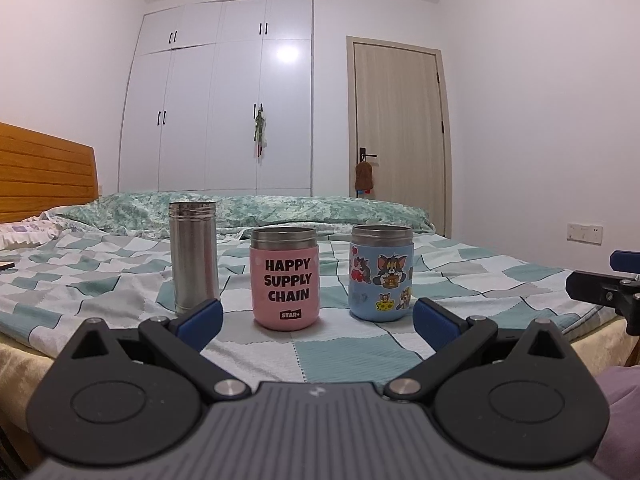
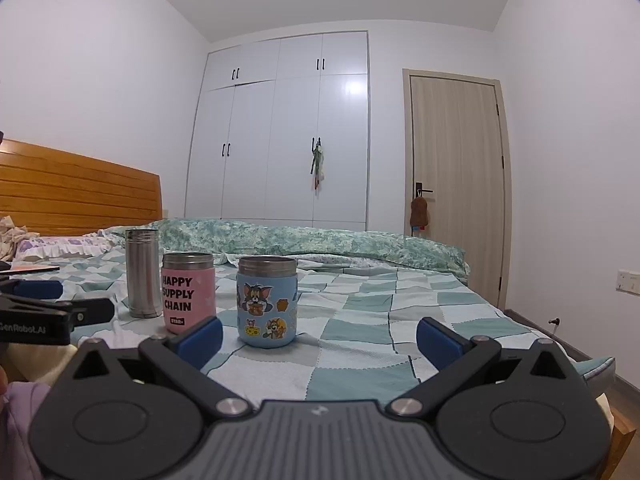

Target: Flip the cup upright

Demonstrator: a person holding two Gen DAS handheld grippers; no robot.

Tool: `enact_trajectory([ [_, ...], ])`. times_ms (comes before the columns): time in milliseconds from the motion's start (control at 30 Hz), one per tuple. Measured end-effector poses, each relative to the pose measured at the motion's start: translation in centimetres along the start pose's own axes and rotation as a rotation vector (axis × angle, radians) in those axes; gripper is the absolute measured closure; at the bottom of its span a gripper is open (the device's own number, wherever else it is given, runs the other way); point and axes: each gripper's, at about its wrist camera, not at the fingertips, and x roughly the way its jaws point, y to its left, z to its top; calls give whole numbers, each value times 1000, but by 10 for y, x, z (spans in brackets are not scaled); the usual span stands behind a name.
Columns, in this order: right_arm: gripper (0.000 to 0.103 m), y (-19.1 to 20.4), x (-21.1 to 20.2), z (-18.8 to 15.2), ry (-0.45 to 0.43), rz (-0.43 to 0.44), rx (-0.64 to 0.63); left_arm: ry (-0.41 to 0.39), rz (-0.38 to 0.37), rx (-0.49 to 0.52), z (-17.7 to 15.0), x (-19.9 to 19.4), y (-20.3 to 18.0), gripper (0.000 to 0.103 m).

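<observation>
Left gripper stands wide apart, both blue-padded fingers spread with nothing between them and no contact with any object; its pads sit low at 6 o'clock in the left wrist view, short of the cups. Right gripper is likewise spread wide and holds nothing, its left pad overlapping the pink cup's base in the picture, though contact cannot be confirmed. Three cups counted on the bed, in a row. At 9 o'clock of the group, a tall bare steel cylinder, brushed metal, ridged band at the top, standing on end. In the middle, the pink cup, a squat steel vessel in a matte pink sleeve printed "HAPPY SUPPLY CHAIN", lettering right way up, metal rim on top. At 3 o'clock of the group, the blue cup, same squat form, light blue sleeve with cartoon cat and mouse stickers, metal rim uppermost. All three stand apart from one another in the left wrist view. The bedding is a quilted patchwork of teal, grey and white squares, with a rolled green floral duvet behind. One slatted wooden headboard at 9 o'clock, one white glossy wardrobe at 12 o'clock, one pale wood door at 1 o'clock.
</observation>
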Motion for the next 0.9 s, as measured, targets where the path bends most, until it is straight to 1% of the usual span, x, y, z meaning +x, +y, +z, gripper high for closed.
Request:
enact_trajectory([
  [900, 0, 2, 0, -2, -9, -7, -9, -12, -3, -2, 0, 0, -3, 0],
])
